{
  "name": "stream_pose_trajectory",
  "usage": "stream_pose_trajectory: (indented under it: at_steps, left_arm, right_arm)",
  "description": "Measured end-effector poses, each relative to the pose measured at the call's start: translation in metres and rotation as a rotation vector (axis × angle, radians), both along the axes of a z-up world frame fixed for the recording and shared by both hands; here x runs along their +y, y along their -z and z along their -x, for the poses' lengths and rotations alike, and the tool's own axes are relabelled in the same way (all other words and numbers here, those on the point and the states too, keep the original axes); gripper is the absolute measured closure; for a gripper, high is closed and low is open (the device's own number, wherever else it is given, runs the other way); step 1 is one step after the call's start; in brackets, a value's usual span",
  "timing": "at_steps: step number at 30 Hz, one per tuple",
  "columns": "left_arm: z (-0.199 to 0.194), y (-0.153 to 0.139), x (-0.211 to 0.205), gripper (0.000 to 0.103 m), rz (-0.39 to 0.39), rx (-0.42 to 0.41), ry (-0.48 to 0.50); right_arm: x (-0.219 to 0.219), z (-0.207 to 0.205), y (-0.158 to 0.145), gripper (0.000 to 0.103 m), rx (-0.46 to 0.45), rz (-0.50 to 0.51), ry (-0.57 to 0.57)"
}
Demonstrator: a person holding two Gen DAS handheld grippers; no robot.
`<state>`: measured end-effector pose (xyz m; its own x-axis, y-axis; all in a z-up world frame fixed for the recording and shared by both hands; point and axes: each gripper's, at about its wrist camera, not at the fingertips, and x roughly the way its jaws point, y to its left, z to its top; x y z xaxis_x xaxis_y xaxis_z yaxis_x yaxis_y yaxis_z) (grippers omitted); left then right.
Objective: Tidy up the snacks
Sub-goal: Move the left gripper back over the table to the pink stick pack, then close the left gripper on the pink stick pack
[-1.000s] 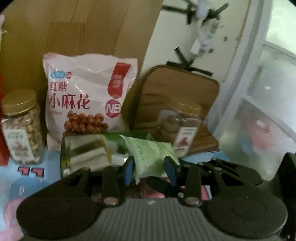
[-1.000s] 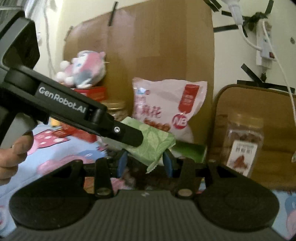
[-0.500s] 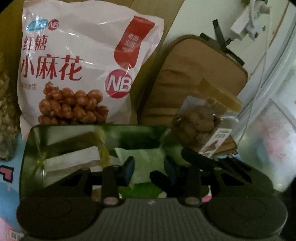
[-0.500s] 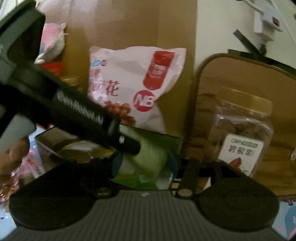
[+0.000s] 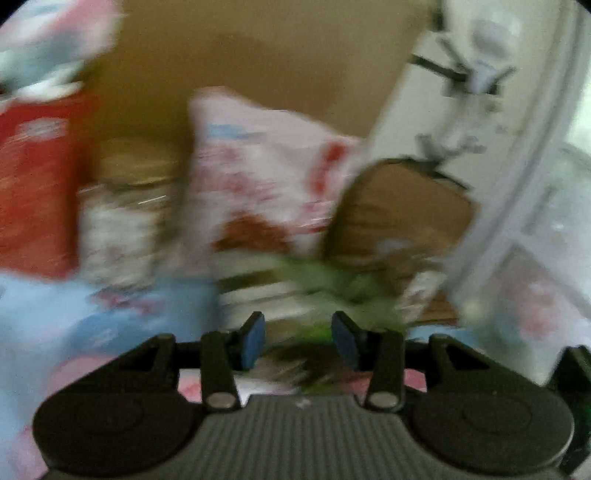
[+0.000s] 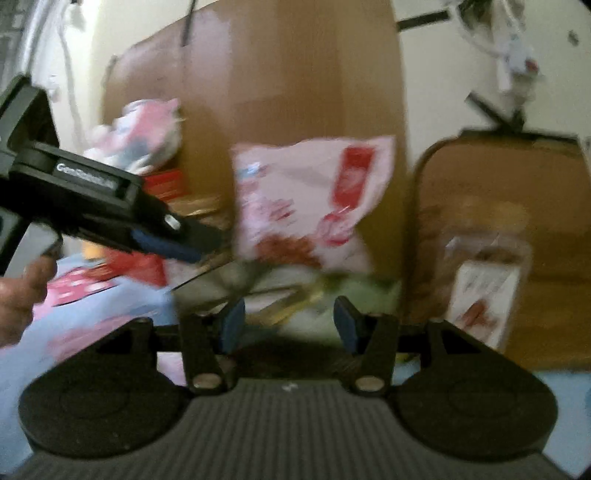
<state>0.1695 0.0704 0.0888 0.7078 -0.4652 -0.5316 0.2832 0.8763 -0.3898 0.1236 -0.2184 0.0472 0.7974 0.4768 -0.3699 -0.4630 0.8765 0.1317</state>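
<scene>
A large flat brown cardboard sheet (image 6: pixel 295 92) stands upright against a cream-white wall (image 6: pixel 443 74) and fills the 12 o'clock area of the right wrist view. Strips of black tape (image 6: pixel 421 18) and a white power strip with white cable (image 6: pixel 517 59) are fixed to the wall at 1 to 2 o'clock. In the left wrist view, a white window frame with frosted panes (image 5: pixel 535 192) occupies 3 o'clock and admits diffuse daylight; the surface below carries a light blue cloth with pink print (image 5: pixel 55 314) at 8 o'clock.
</scene>
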Motion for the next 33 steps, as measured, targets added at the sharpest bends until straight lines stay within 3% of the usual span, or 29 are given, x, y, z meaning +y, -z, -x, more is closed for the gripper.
stream_pose_trajectory:
  at_steps: [4, 8, 11, 14, 18, 24, 25, 26, 30, 33]
  left_arm:
    - [0.017, 0.034, 0.047, 0.062, -0.013, 0.115, -0.134]
    - [0.019, 0.052, 0.075, 0.061, 0.054, 0.149, -0.187]
    - [-0.001, 0.054, 0.077, 0.054, 0.076, 0.153, -0.178]
    - [-0.025, 0.054, 0.072, 0.052, 0.076, 0.143, -0.15]
    - [-0.045, 0.063, 0.059, 0.051, 0.057, 0.154, -0.121]
    - [-0.054, 0.091, 0.045, 0.062, 0.073, 0.213, -0.076]
    - [-0.051, 0.092, 0.043, 0.063, 0.073, 0.198, -0.084]
    - [-0.049, 0.091, 0.04, 0.063, 0.049, 0.188, -0.086]
    - [-0.034, 0.076, 0.041, 0.063, 0.035, 0.164, -0.098]
    - [-0.011, 0.055, 0.044, 0.064, 0.071, 0.112, -0.104]
  right_arm:
    - [0.034, 0.009, 0.016, 0.048, 0.083, 0.024, -0.096]
    - [0.066, 0.001, 0.016, 0.048, 0.078, 0.069, -0.126]
    - [0.08, -0.02, 0.021, 0.048, 0.088, 0.129, -0.08]
    - [0.078, -0.036, 0.03, 0.048, 0.184, 0.089, -0.05]
    - [0.08, -0.035, 0.041, 0.048, 0.224, 0.09, -0.013]
    - [0.088, -0.036, 0.049, 0.049, 0.24, 0.084, 0.003]
    - [0.09, -0.036, 0.05, 0.054, 0.238, 0.082, 0.003]
    - [0.093, -0.037, 0.051, 0.06, 0.24, 0.081, -0.006]
    - [0.102, -0.032, 0.048, 0.062, 0.248, 0.072, -0.041]
    - [0.106, -0.01, 0.031, 0.062, 0.157, 0.096, -0.039]
